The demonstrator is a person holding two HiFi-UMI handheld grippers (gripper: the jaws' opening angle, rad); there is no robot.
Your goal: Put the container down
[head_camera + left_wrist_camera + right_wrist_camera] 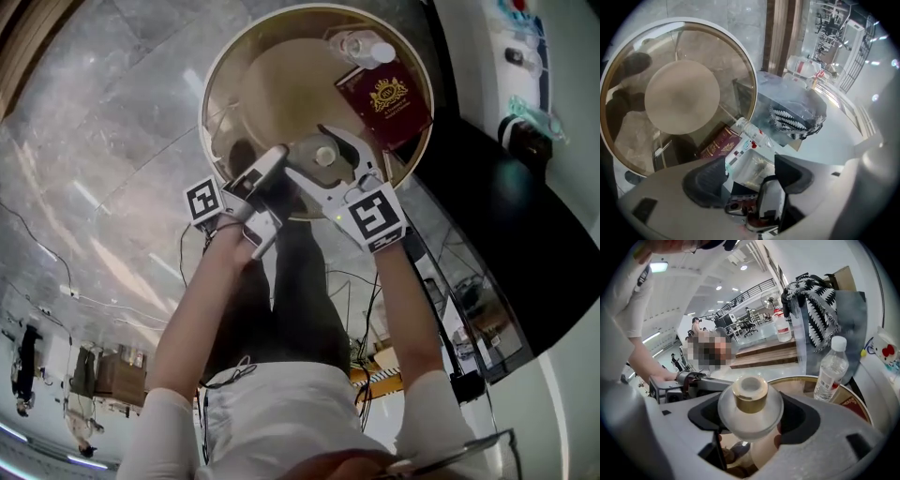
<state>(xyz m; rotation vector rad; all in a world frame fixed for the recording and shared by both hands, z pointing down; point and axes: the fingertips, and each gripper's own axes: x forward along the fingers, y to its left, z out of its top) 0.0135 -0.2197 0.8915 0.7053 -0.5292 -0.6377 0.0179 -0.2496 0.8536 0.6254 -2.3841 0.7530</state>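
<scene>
Container (750,401), one, tight in right hand-held gripper (752,418); left hand-held gripper (752,180) spread, empty.

- Table (214,89): left and middle glass bare, free room for me.
- Bottle (364,47) and book (386,101), side by side, block the far right.
- Near rim: my left gripper (270,192), jaws apart, crowds the right gripper (751,416) clamping the container (324,156).

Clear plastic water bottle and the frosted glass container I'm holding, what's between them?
Between bottle and frosted glass container, only bare glass tabletop, per the right gripper view; the dark red booklet sits aside.
</scene>
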